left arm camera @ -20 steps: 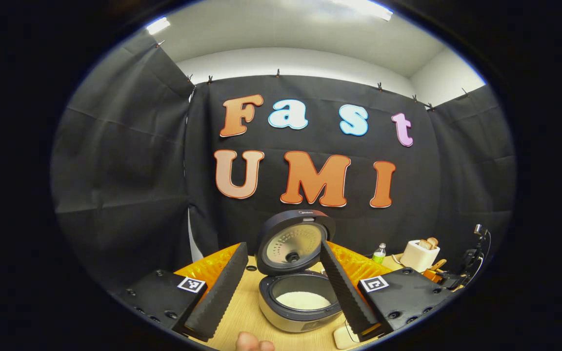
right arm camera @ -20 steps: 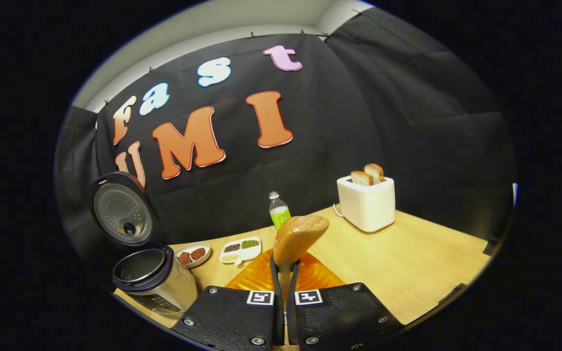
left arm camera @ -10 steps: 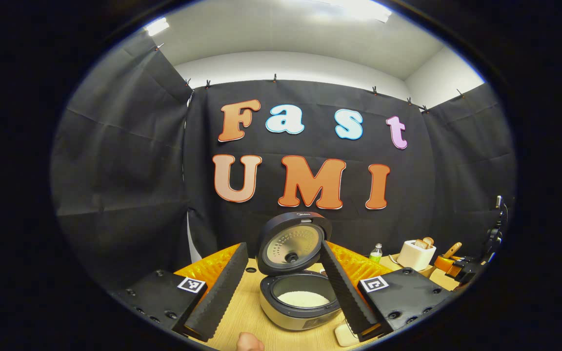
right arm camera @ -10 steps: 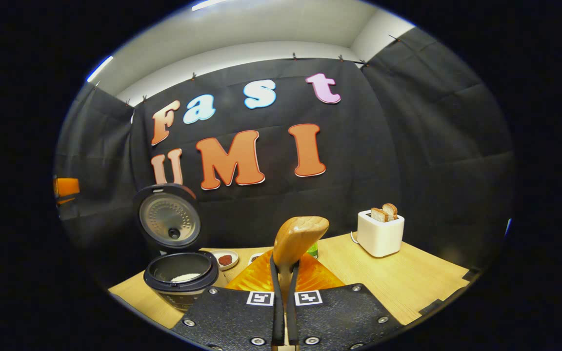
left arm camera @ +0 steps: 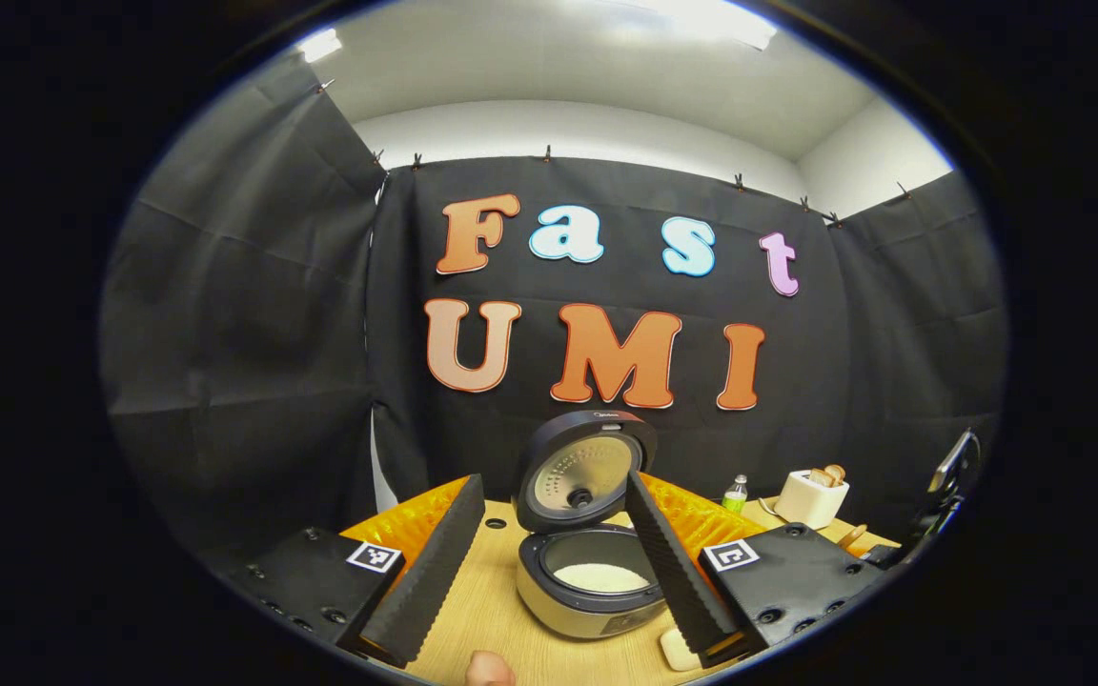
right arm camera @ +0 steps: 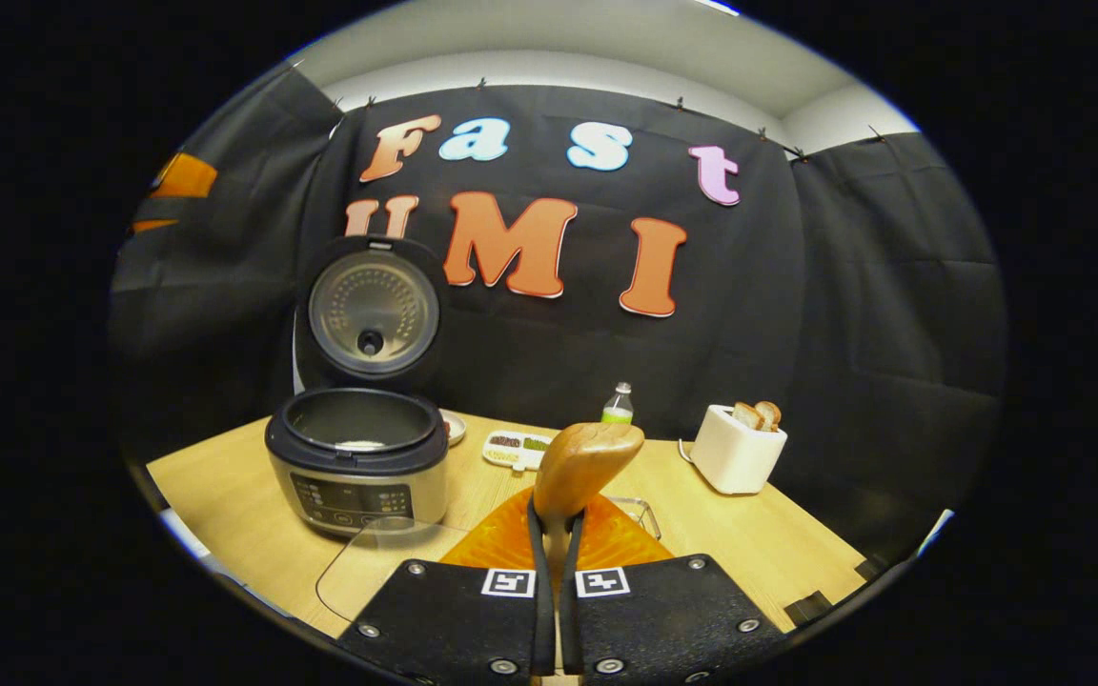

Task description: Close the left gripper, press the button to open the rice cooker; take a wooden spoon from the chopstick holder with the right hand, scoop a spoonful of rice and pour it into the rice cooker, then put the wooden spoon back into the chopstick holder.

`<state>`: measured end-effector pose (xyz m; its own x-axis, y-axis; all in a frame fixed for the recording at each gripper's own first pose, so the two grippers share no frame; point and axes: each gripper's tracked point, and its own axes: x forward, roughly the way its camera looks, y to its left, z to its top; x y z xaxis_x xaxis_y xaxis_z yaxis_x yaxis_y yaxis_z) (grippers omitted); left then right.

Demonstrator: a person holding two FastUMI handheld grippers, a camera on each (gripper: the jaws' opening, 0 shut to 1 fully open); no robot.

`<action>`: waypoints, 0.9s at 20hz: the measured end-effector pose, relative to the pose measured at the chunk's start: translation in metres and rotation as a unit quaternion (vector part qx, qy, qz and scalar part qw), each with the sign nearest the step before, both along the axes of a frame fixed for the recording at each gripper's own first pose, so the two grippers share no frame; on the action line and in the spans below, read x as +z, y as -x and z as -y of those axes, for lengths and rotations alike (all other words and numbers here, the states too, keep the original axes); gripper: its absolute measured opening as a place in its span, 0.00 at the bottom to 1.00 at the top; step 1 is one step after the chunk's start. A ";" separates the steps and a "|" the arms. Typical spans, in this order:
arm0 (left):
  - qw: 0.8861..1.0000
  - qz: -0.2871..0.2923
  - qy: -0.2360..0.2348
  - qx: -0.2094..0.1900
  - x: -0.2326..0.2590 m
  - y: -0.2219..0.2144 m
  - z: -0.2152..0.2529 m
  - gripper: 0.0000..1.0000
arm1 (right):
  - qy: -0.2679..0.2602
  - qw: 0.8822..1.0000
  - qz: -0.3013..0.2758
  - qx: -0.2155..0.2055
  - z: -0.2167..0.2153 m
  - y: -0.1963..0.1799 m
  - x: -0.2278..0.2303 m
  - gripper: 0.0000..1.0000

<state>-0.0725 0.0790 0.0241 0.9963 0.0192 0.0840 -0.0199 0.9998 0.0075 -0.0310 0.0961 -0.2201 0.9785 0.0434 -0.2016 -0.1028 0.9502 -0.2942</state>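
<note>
The rice cooker (left arm camera: 595, 598) stands open, its lid (left arm camera: 585, 471) upright and white rice (left arm camera: 601, 576) in the pot. My left gripper (left arm camera: 554, 484) is open, its fingers framing the cooker from the near side. My right gripper (right arm camera: 556, 519) is shut on the wooden spoon (right arm camera: 587, 459), whose bowl sticks up past the fingertips. In the right gripper view the rice cooker (right arm camera: 358, 459) sits ahead to the left, with its lid (right arm camera: 373, 310) raised. Whether the spoon carries rice cannot be told.
A white toaster (right arm camera: 735, 448) with bread, a green bottle (right arm camera: 618, 405), a divided dish (right arm camera: 514, 446) and a small plate (right arm camera: 455, 428) stand on the wooden table (right arm camera: 778, 548). A clear glass vessel (right arm camera: 382, 557) sits just before the right gripper. A fingertip (left arm camera: 490, 670) shows at the bottom.
The right gripper has swung left with the spoon; the cooker now looks nearer and more central in its view. The left gripper has hardly moved and stays open.
</note>
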 end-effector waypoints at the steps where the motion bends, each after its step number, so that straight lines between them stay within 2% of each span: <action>1: 1.000 0.002 0.000 0.000 0.001 0.002 -0.002 0.97 | 0.017 1.000 -0.005 -0.002 0.000 -0.001 -0.007 0.01; 3: 1.000 0.006 0.000 0.002 0.002 0.004 -0.006 0.97 | 0.055 0.998 -0.009 -0.010 0.001 -0.003 -0.019 0.01; 6: 1.000 0.004 -0.003 0.003 -0.001 0.005 -0.009 0.97 | 0.068 0.997 -0.024 -0.012 -0.006 -0.009 -0.040 0.02; 9: 1.000 0.002 0.007 -0.001 -0.003 0.005 -0.010 0.97 | 0.055 0.997 -0.048 -0.037 0.001 -0.013 -0.061 0.01; 12: 1.000 -0.003 0.007 -0.004 -0.008 0.004 -0.011 0.97 | 0.046 0.997 -0.038 -0.045 -0.004 -0.015 -0.061 0.01; 18: 1.000 -0.007 0.004 -0.002 -0.014 0.003 -0.013 0.97 | 0.030 0.998 -0.055 -0.027 -0.031 -0.012 -0.080 0.01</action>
